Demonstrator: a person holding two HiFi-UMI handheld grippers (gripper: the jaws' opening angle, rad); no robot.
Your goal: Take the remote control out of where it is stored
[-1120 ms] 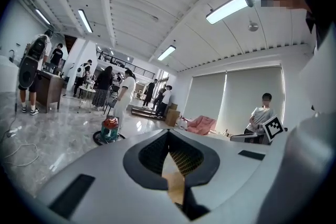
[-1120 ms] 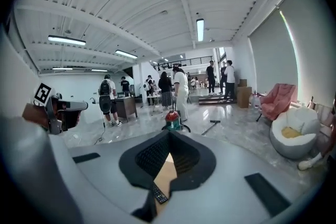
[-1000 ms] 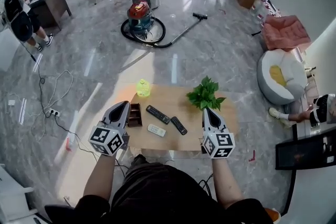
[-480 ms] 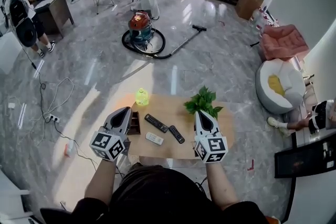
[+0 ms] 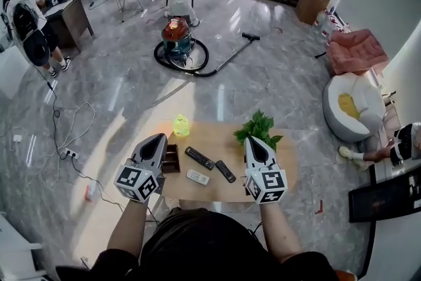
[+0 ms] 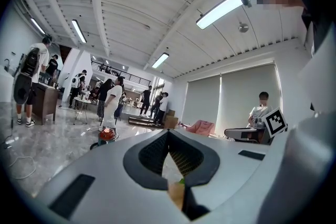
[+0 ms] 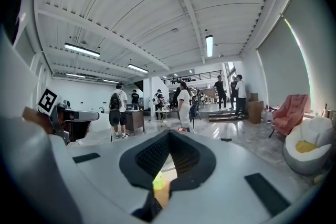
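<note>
Three remotes lie on the small wooden table [image 5: 276, 164]: a long black remote [image 5: 199, 158], a shorter black remote [image 5: 225, 171] and a white remote [image 5: 197, 177]. A dark brown holder box [image 5: 170, 158] stands at the table's left edge; what is inside it I cannot make out. My left gripper [image 5: 159, 139] hovers just left of the box, jaws together and empty. My right gripper [image 5: 250, 141] hangs right of the remotes, beside the plant, also shut and empty. In the gripper views both grippers, left [image 6: 168, 132] and right [image 7: 168, 132], point level over the table.
A green potted plant [image 5: 258, 130] stands at the table's far right, a yellow-green bottle [image 5: 181, 125] at its far left. Beyond lie a vacuum cleaner [image 5: 179, 41] with its hose, floor cables [image 5: 66, 135], a beanbag [image 5: 352, 102], and people standing at the back.
The right gripper has risen slightly and drifted a little left toward the remotes. The left gripper has hardly moved. All three remotes lie where they were.
</note>
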